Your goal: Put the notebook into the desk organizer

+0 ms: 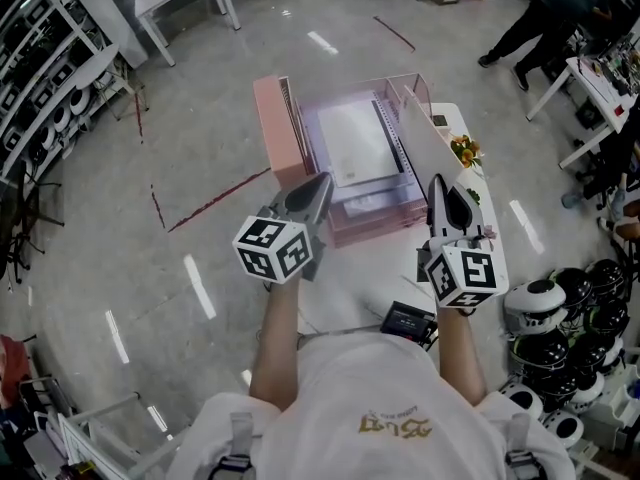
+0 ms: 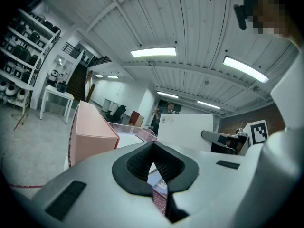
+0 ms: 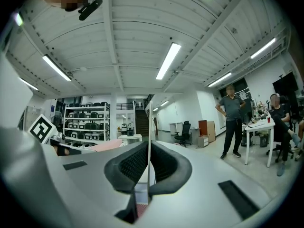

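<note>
Glossy floor; notebook on edge, lengthwise away, clamped in right tool; left tool together.

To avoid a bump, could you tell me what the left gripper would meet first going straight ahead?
Probably the pink organizer, which lies just beyond the left gripper and its tips; how high the gripper rides above it is unclear.

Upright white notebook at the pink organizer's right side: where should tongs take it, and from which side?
Take the notebook by its near vertical edge, coming in level from the near side. It stands on edge at the right side of the desk organizer, with its thin edge facing that way, so the jaws can straddle it. The right tongs are shut on that edge this way.
</note>
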`<move>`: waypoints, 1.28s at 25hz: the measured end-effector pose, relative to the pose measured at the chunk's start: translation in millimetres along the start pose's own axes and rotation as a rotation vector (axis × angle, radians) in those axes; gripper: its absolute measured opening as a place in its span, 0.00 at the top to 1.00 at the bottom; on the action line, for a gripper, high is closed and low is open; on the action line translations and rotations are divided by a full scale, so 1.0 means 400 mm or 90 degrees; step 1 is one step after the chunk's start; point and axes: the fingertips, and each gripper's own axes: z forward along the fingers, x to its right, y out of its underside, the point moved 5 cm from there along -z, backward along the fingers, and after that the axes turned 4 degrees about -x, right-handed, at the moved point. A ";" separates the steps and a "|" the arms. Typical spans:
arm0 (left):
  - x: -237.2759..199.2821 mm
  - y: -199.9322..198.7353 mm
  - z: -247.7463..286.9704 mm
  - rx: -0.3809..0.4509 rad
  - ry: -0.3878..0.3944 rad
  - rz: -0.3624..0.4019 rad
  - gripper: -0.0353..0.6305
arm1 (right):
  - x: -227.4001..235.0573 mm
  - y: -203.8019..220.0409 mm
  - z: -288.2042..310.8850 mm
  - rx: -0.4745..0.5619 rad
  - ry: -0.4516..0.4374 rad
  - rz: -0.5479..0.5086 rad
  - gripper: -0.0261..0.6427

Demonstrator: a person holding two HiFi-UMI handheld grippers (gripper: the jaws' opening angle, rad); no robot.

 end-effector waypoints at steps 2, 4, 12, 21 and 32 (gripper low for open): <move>-0.003 0.000 0.011 -0.002 0.000 -0.002 0.92 | 0.007 0.000 0.012 -0.002 0.001 -0.006 0.93; -0.008 0.000 0.022 -0.004 -0.001 -0.004 0.92 | 0.014 0.002 0.026 -0.004 0.002 -0.011 0.93; -0.026 -0.002 0.043 -0.010 -0.008 -0.006 0.92 | 0.032 0.010 0.075 -0.013 -0.002 -0.024 0.93; -0.047 0.012 0.059 -0.019 -0.015 -0.009 0.92 | 0.025 0.024 0.129 -0.016 -0.017 -0.060 0.93; -0.072 0.021 0.068 -0.027 -0.018 -0.023 0.92 | 0.012 0.038 0.195 -0.025 -0.045 -0.079 0.93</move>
